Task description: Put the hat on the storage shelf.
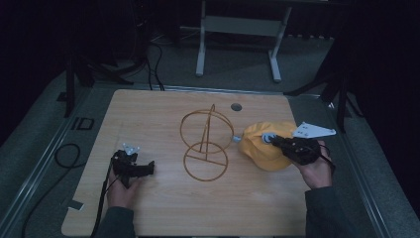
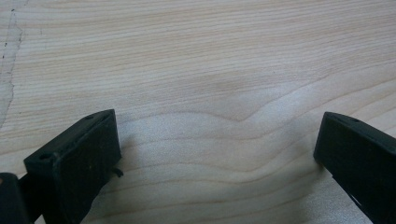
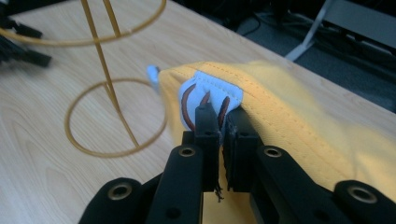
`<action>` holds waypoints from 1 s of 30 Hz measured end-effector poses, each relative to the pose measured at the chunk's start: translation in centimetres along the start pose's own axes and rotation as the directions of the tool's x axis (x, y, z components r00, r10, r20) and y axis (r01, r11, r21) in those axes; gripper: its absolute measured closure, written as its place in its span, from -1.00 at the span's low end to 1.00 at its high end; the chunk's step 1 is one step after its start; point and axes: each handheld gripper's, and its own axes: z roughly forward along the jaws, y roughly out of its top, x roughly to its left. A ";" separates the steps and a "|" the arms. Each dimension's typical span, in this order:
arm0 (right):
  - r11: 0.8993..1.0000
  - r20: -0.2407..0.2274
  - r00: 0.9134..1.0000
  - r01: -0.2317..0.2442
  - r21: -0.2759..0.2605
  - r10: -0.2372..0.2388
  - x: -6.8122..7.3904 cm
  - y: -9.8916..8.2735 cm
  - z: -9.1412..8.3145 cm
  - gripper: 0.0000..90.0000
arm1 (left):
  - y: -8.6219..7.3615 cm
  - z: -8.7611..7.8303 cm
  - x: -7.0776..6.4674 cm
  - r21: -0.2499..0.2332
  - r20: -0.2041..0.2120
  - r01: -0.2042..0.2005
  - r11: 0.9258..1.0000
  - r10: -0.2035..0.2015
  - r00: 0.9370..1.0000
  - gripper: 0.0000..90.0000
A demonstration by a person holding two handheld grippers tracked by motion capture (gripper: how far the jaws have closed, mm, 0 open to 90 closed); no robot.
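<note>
table [image 1: 163,208]: pale wood grain | wire stand [image 1: 205,148] at centre: golden | cloth [image 1: 265,148] at 3 o'clock: yellow, light-blue patch [image 3: 210,91] with brown curved marks | gripper jaws: black | plate [image 1: 313,131]: grey

High view dim, surroundings near black; table [image 1: 148,119] lit evenly, soft shadows. Gripper views brighter; left jaws cast faint shadow on wood. Right view background slightly blurred.
</note>
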 end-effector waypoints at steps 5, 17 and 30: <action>0.998 -0.020 0.998 -0.063 -0.012 0.063 -1.0 -0.8 0.1 0.90 | 0.0 0.0 0.0 -0.001 0.000 0.000 1.000 0.000 1.000 -0.99; 0.987 0.098 0.984 -0.156 0.050 0.150 -3.6 -3.8 0.0 0.70 | 0.0 0.0 0.0 0.000 0.000 0.000 1.000 0.000 1.000 -0.99; 0.991 0.128 0.988 -0.096 0.092 0.084 -3.6 -2.9 -0.7 0.49 | 0.0 0.0 0.0 0.000 0.000 0.001 1.000 -0.001 1.000 -0.99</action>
